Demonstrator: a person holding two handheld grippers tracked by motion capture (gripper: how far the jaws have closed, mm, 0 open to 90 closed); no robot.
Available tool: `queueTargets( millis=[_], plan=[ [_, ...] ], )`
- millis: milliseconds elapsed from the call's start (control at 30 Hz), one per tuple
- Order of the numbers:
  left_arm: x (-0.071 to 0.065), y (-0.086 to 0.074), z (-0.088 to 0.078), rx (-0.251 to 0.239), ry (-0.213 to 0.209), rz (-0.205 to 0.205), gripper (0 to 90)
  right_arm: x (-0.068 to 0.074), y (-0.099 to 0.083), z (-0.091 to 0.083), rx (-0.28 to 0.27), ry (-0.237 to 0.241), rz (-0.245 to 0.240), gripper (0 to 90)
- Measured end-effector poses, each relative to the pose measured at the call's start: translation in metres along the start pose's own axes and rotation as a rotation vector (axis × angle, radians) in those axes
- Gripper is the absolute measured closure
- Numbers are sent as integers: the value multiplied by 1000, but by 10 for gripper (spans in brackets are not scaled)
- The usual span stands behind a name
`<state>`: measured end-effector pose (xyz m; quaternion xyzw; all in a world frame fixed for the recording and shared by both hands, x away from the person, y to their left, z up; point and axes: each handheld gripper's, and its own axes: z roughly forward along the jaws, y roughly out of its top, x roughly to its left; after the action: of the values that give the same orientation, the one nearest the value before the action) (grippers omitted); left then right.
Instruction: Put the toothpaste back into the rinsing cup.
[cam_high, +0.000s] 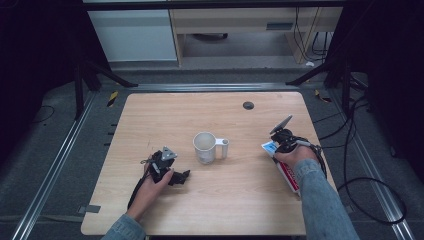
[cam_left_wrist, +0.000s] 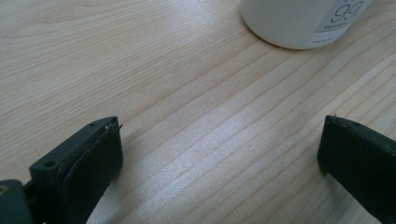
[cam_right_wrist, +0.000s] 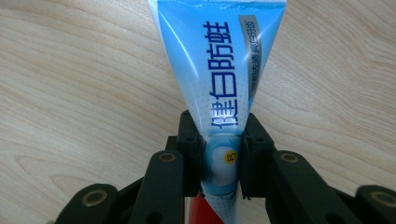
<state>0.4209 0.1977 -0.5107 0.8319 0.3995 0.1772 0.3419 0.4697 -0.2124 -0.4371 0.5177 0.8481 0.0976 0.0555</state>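
You are clamping the right gripper (cam_right_wrist: 219, 161) on the tube (cam_right_wrist: 219, 70), low on its body so its flat tail is pointing away from you. Your left gripper (cam_left_wrist: 219, 154) is resting wide open on the bench (cam_left_wrist: 163, 93), the cup (cam_left_wrist: 299, 21) just ahead, ready to steady it.

Blue-white toothpaste tube (cam_right_wrist: 219, 79), red end; flat on table's right edge; pinched between jaws.

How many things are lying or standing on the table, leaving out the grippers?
2: a white mug standing near the table's middle, and a toothpaste tube at the right edge, clamped by the right gripper. None seem hidden.
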Motion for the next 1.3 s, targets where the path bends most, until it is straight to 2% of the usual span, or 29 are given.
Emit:
queueTargets(
  millis=[100, 367, 500, 667, 767, 1000, 1300],
  plan=[
    [0, 0, 0, 0, 0, 0, 0, 0, 1, -5, 7, -22, -4, 734],
    [-1, 0, 0, -2, 1, -2, 0, 0, 5, -23, -36, -5, -2, 734],
    [-1, 0, 0, -2, 2, -3, 0, 1, 6, -36, -98, 26, 14, 735],
    [-1, 0, 0, -3, 1, -4, 0, 5, 7, -49, -150, 46, 14, 736],
    [-1, 0, 0, -3, 1, -4, 0, 6, 8, -52, -176, 56, 12, 737],
    [-1, 0, 1, -3, 1, -4, 0, 11, 10, -54, -193, 86, 5, 738],
    [-1, 0, 0, -2, 1, -3, 0, 19, 8, -58, -259, 131, -16, 739]
  ],
)
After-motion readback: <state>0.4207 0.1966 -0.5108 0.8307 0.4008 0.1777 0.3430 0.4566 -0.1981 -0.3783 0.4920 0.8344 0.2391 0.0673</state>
